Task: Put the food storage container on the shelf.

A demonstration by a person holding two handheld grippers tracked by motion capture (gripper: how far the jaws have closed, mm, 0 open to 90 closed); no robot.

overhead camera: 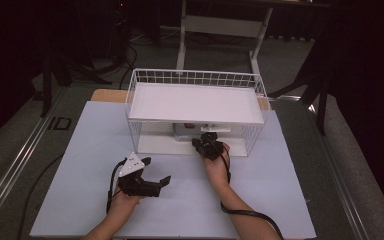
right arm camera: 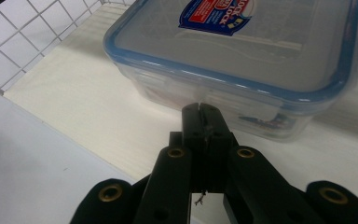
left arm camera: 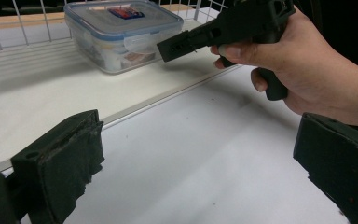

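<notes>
A clear plastic container (right arm camera: pixel 242 51) with a blue-rimmed lid and a red and blue label sits on the lower floor of a white wire basket (overhead camera: pixel 195 77). The same container (left arm camera: pixel 121 28) appears in the left gripper view, and faintly under the shelf (overhead camera: pixel 186 131) in the high view. My right gripper (right arm camera: pixel 200 112) is shut, its tips pinching the lid's clear side flap (left arm camera: pixel 140 43) at the container's near wall. My left gripper (overhead camera: pixel 157 170) hovers open and holds nothing over the white table, front-left of the basket, with jaws wide apart (left arm camera: pixel 200 158).
A flat white shelf board (overhead camera: pixel 195 102) covers the basket's top, leaving a low opening at the front. The white tabletop (overhead camera: pixel 260 200) spreads around both hands. Cables trail from each gripper. Behind stand a desk frame (overhead camera: pixel 220 30) and dark floor.
</notes>
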